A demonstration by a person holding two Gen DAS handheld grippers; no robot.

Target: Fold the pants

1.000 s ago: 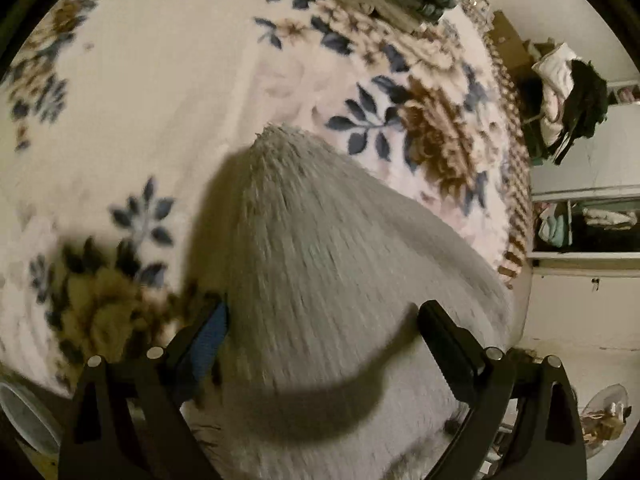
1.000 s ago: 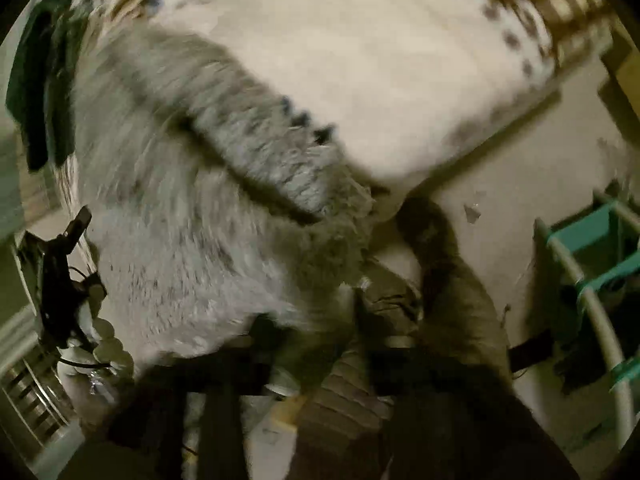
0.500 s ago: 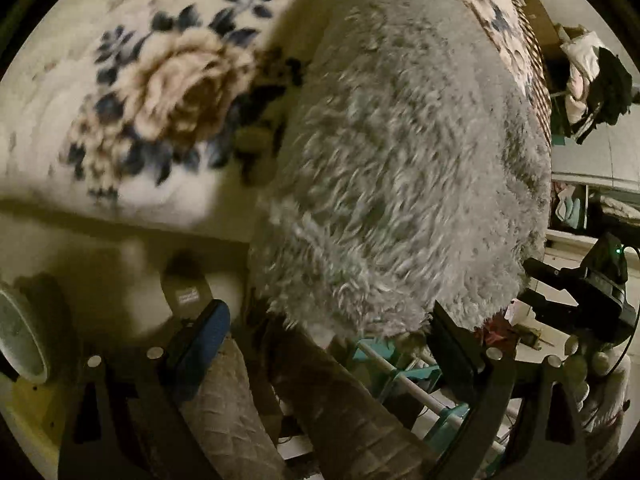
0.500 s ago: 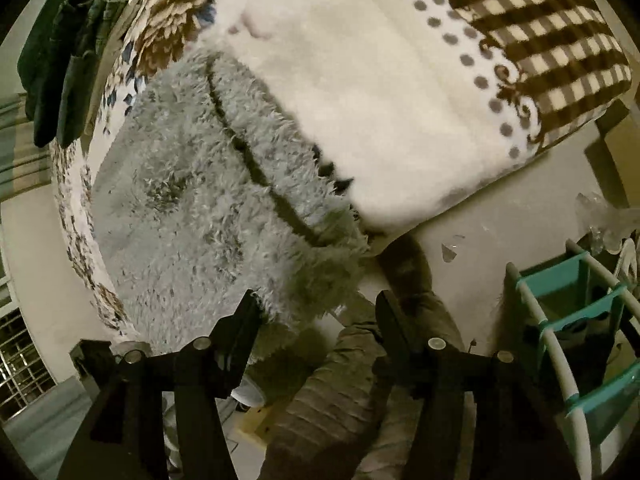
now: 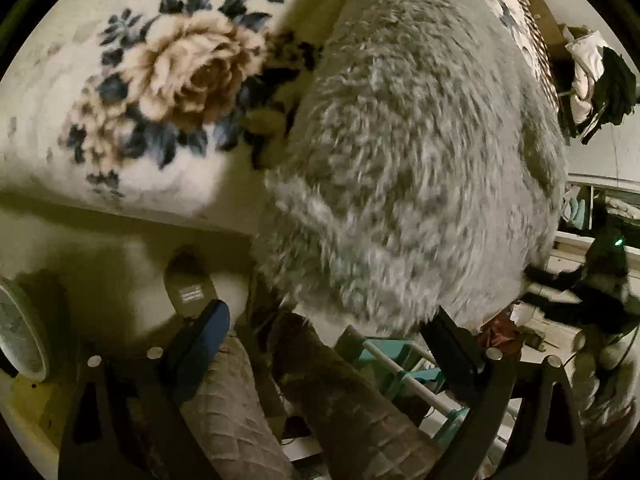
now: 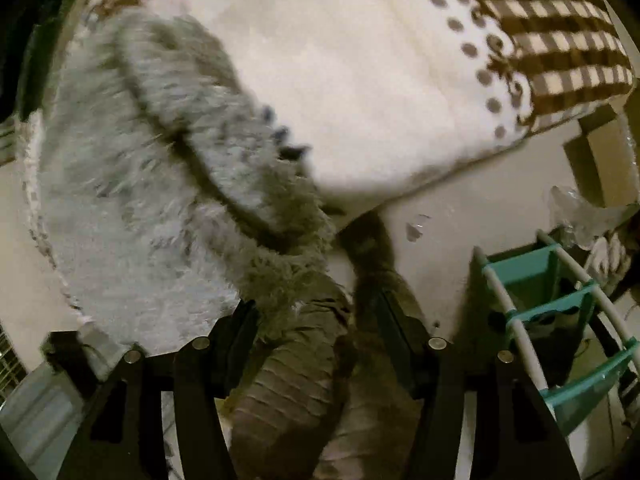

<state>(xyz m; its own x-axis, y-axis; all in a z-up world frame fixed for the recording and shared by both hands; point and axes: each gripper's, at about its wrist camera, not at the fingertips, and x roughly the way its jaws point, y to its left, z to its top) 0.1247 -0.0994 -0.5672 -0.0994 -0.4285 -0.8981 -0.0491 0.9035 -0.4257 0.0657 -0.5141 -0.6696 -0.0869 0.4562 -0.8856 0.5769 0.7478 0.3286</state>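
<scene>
Fuzzy grey pants (image 5: 400, 168) on bed (image 5: 72, 184), 12 o'clock of spread, empty left gripper (image 5: 324, 340); long axis runs away. Right gripper (image 6: 316, 328) likewise spread.

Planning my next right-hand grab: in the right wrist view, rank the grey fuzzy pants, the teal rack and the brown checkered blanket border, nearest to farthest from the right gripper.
1. Grey fuzzy pants: hem just left of the right gripper.
2. Teal rack: lower right, on the floor.
3. Brown checkered blanket border: upper right, at the bed's far corner.
</scene>
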